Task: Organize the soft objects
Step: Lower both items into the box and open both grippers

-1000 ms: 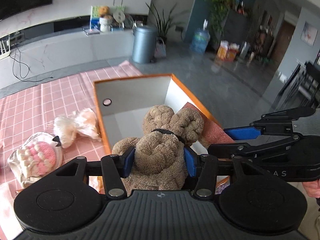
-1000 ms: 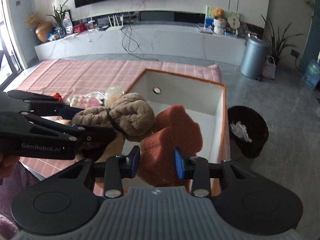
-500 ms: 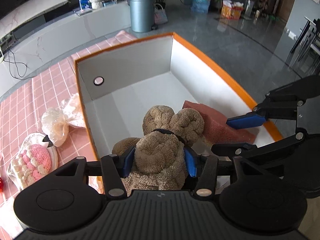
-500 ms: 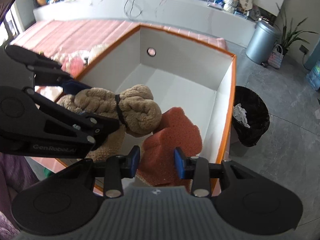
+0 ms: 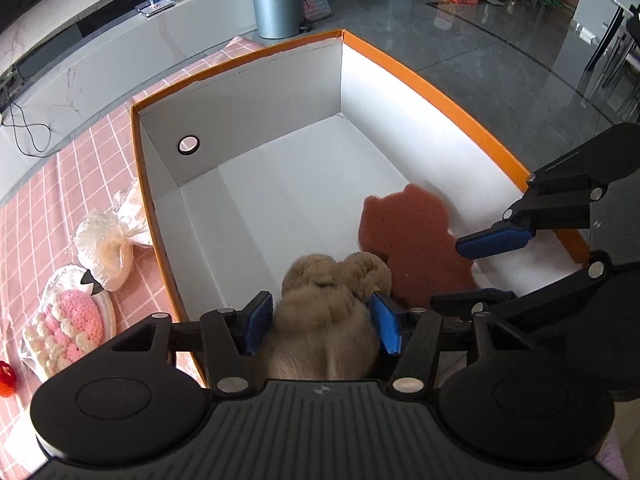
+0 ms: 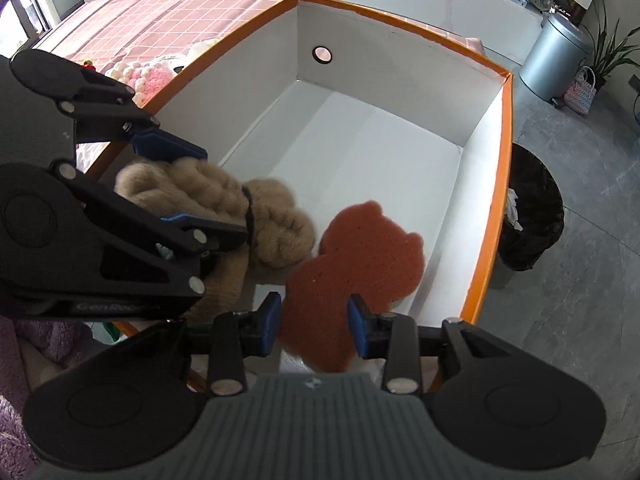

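Two soft things sit low in the near end of my orange-rimmed box (image 5: 432,92). My left gripper (image 5: 320,326) has its jaws opening around the tan plush toy (image 5: 332,300); the toy is between the blue pads, and I can see a thin gap on the left side, so the pads no longer squeeze it. Its head rests against the box floor, just left of the rust-red sponge (image 5: 416,240) and touching it. My right gripper (image 6: 315,330) stands partly open with the sponge's near end between its pads; the sponge (image 6: 360,252) lies flat on the white floor, and I cannot tell whether the pads press it. Outside the box to the left, on the pink checked cloth (image 5: 48,200), lie a clear bag (image 5: 108,240) of pale stuff and a pink and white knitted piece (image 5: 68,328).
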The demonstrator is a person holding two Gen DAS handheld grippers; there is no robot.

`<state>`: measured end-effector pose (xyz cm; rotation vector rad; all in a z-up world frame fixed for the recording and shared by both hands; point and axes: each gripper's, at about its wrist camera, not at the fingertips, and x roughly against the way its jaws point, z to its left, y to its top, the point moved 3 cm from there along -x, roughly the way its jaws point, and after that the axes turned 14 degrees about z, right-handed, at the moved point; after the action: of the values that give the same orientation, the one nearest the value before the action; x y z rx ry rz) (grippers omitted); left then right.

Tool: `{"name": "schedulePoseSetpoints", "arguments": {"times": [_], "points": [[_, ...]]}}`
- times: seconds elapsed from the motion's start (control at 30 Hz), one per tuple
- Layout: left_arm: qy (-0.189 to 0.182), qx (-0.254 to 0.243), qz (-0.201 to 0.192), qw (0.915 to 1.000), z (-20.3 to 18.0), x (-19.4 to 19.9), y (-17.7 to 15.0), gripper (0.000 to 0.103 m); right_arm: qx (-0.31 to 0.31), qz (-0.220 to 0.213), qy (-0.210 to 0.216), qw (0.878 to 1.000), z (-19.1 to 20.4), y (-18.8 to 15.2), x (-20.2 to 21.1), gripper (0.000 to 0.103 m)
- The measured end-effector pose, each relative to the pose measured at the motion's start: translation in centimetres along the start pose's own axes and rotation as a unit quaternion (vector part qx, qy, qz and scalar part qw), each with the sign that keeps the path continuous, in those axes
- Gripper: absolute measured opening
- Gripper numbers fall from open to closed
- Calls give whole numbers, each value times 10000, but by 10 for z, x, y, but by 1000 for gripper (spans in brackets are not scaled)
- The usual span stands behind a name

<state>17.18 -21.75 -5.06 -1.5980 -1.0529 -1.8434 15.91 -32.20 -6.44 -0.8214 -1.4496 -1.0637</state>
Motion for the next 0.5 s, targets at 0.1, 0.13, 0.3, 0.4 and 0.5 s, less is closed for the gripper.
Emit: {"name": "schedulePoseSetpoints", "arguments": {"times": [0.1, 0.13, 0.3, 0.4, 0.5], "points": [[-25, 49, -14, 10000, 2, 2, 0, 71, -10, -1, -10, 10000, -1, -2, 1, 42], [-15, 63, -17, 10000, 3, 3, 0, 72, -21, -8, -5, 10000, -1, -3, 2, 46], [-148, 107, -56, 9998, 6, 11, -5, 76, -35, -47, -56, 10000, -1, -6, 9, 51], [-118, 87, -149, 9998, 6, 19, -9, 81, -10, -75, -114, 9999, 3, -7, 15, 56], [-234, 153, -267, 9993, 9, 30, -13, 81, 7, -165, -176, 9997, 5, -8, 23, 61]]}}
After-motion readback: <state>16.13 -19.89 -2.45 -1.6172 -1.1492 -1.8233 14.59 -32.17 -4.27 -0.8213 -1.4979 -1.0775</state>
